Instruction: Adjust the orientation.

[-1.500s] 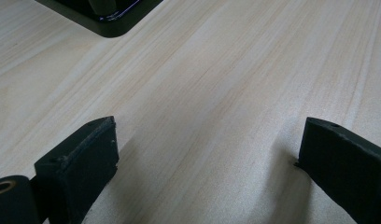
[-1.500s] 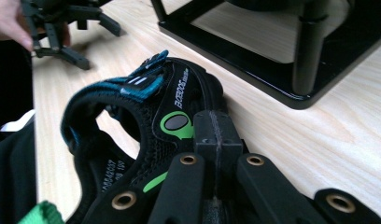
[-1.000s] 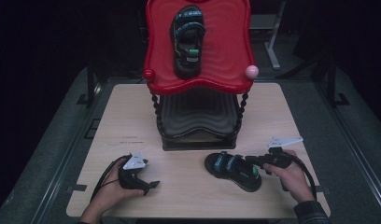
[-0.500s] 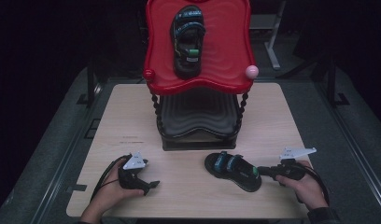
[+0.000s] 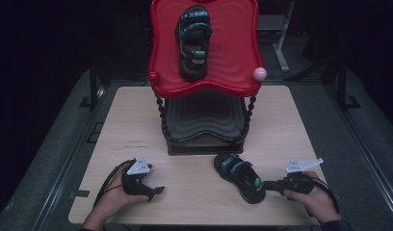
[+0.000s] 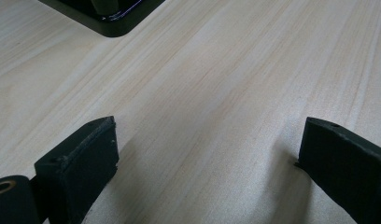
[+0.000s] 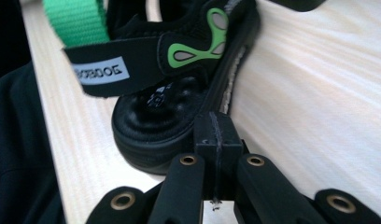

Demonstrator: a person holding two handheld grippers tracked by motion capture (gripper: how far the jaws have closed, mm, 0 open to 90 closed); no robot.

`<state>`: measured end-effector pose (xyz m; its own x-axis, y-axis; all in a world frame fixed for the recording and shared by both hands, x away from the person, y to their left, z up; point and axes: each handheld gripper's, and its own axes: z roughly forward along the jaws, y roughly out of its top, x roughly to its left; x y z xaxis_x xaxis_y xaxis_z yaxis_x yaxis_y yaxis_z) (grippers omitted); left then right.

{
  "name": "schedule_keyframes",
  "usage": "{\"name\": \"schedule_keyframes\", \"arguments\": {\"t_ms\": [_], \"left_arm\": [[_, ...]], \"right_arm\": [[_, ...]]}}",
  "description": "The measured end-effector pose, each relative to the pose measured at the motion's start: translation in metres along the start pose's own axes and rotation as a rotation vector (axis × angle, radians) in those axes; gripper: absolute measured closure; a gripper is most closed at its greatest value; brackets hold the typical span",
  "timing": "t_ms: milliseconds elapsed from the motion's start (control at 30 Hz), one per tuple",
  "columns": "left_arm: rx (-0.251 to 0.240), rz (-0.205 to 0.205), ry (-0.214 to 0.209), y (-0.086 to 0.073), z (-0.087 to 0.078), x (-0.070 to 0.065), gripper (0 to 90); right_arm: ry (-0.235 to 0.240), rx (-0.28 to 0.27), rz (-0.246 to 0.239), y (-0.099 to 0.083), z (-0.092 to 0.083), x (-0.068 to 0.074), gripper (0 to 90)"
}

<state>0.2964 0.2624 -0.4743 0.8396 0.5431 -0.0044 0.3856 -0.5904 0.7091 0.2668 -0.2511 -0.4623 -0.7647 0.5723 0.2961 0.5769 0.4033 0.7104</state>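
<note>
Right gripper (image 5: 268, 185) clenched empty, pads together beside the rubbery black sandal's (image 5: 241, 176) rounded heel on pale woodgrain table (image 5: 291, 130); left gripper (image 5: 158, 189) released.

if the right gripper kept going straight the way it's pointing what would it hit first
Most likely the heel of the sandal on the table. The right gripper has its jaws shut and points at that heel, with the tips close to it or already touching; the exact gap is hard to judge.

Black sandal (image 5: 240, 176) with green straps, flat on table, front of rack
</note>
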Motion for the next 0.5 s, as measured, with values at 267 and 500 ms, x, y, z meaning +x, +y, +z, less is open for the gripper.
{"name": "schedule_keyframes", "arguments": {"t_ms": [267, 500], "left_arm": [[0.000, 0.001, 0.001, 0.000, 0.000, 0.000, 3.8], [0.000, 0.000, 0.001, 0.000, 0.000, 0.000, 3.8]], "right_arm": [[0.069, 0.031, -0.041, 0.001, 0.008, 0.017, 89.9], [0.135, 0.058, -0.091, 0.007, 0.022, 0.033, 89.9]]}}
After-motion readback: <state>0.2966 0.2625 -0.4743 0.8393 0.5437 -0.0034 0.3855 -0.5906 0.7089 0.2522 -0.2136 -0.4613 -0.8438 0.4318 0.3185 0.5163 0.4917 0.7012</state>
